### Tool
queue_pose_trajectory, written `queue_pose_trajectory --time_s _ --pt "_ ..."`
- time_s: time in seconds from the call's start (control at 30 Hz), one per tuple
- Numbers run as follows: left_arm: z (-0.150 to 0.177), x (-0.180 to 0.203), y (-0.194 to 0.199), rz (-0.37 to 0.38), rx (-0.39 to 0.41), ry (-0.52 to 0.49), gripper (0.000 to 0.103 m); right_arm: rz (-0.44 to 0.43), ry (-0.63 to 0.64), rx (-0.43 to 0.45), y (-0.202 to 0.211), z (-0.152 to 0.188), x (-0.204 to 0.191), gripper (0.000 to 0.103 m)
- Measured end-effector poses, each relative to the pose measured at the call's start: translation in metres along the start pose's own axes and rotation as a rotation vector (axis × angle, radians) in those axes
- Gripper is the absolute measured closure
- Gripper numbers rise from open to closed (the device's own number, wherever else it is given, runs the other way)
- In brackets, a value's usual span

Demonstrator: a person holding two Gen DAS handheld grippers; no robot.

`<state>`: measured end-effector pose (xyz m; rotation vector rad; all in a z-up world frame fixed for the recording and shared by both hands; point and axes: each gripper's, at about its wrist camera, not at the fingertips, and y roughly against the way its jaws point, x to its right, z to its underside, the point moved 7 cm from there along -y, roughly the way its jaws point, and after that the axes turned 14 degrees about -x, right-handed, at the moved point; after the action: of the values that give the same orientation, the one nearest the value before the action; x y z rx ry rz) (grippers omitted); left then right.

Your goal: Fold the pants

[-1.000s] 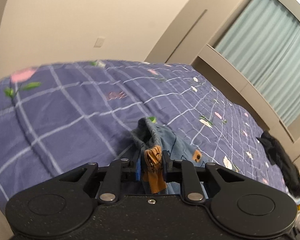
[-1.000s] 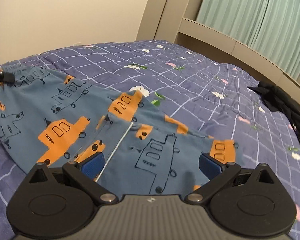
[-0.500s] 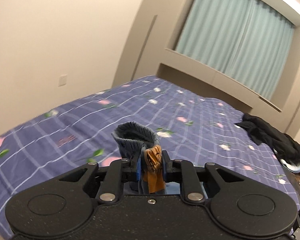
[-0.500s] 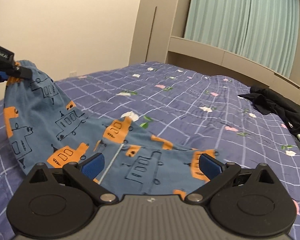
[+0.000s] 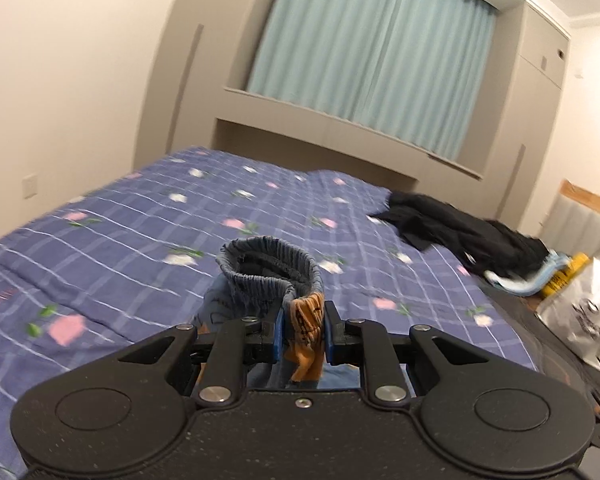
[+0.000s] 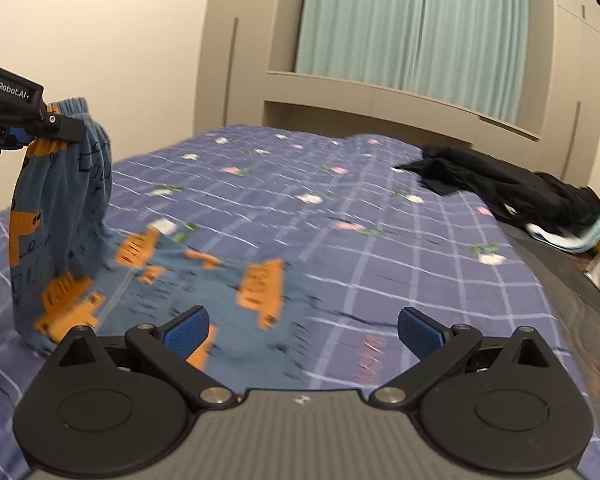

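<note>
The pants [image 6: 72, 216] are blue with orange vehicle prints. Their elastic waistband [image 5: 272, 268] curls up in front of my left gripper [image 5: 302, 340], which is shut on the bunched fabric. In the right wrist view the left gripper [image 6: 40, 124] holds the waistband up at far left, and the cloth hangs down to the bed. The rest of the pants [image 6: 236, 300] lies flat on the bedspread. My right gripper [image 6: 302, 330] hovers over that flat part, open, with nothing between its blue pads [image 6: 186, 330].
The bed carries a purple checked bedspread [image 6: 380, 240] with small flowers. A heap of black clothing [image 6: 508, 188] lies at its far right on light towels. A white bag [image 5: 584, 300] stands beside the bed. Curtains [image 5: 364, 64] and a beige ledge are behind.
The left gripper has lifted the waistband off the bed and swung round toward the curtains. The pants now hang from it. The right gripper has shifted right over the lying cloth, still open.
</note>
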<state>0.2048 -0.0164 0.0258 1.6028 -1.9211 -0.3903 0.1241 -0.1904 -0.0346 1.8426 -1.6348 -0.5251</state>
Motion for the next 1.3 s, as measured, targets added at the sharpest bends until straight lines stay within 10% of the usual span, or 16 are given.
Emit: queue_pose_trajectory --time_s 0.53,0.9,1.07,1.3 --pt "0.064 0.058 -0.067 0.085 -0.155 -0.057 0.08 0.057 -0.11 -0.069 0.002 0.038 0.051 0.0" --pt "0.069 0.049 -0.055 0.171 -0.182 0.023 0.032 0.059 -0.146 -0.1 0.002 0.05 0.054 0.0" --pt "0.068 0.024 -0.036 0.104 -0.155 0.057 0.007 0.038 -0.148 -0.098 0.001 0.052 0.045 0.0" --pt "0.073 -0.052 -0.018 -0.087 -0.145 0.179 0.001 -0.018 -0.148 -0.039 0.01 0.047 0.026 0.0"
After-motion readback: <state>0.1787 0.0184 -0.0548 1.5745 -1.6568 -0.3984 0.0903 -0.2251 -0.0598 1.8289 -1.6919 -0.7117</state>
